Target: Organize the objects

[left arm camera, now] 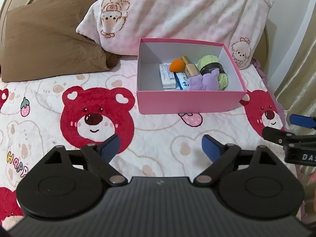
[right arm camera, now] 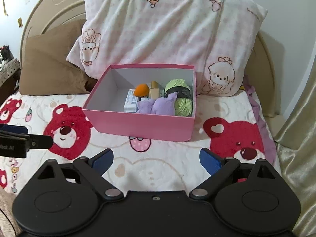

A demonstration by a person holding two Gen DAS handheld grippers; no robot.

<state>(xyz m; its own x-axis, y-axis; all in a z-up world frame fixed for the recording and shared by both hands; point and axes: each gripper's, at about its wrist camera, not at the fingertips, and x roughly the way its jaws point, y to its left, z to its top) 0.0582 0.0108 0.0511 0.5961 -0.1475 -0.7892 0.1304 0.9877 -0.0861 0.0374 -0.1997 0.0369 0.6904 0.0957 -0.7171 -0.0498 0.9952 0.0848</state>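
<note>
A pink box (left arm camera: pixel 189 102) (right arm camera: pixel 142 126) stands open on the bed in front of the pillows. Inside lie an orange sponge (left arm camera: pixel 176 65) (right arm camera: pixel 141 89), a gold bottle (left arm camera: pixel 189 67) (right arm camera: pixel 154 90), a ball of green yarn (left arm camera: pixel 215 69) (right arm camera: pixel 180 96), a purple plush (left arm camera: pixel 203 82) (right arm camera: pixel 158 106) and a white packet (left arm camera: pixel 166 76) (right arm camera: pixel 131 100). My left gripper (left arm camera: pixel 160 146) hovers open over the blanket, short of the box, with nothing between its blue pads. My right gripper (right arm camera: pixel 157 158) is likewise open and empty, just before the box's front wall.
A bear-print blanket (left arm camera: pixel 94 118) covers the bed. A pink cartoon pillow (right arm camera: pixel 167 29) and a brown pillow (left arm camera: pixel 49 43) lean on the beige headboard (right arm camera: pixel 39 13) behind the box. A gold curtain (right arm camera: pixel 300 118) hangs at the right edge.
</note>
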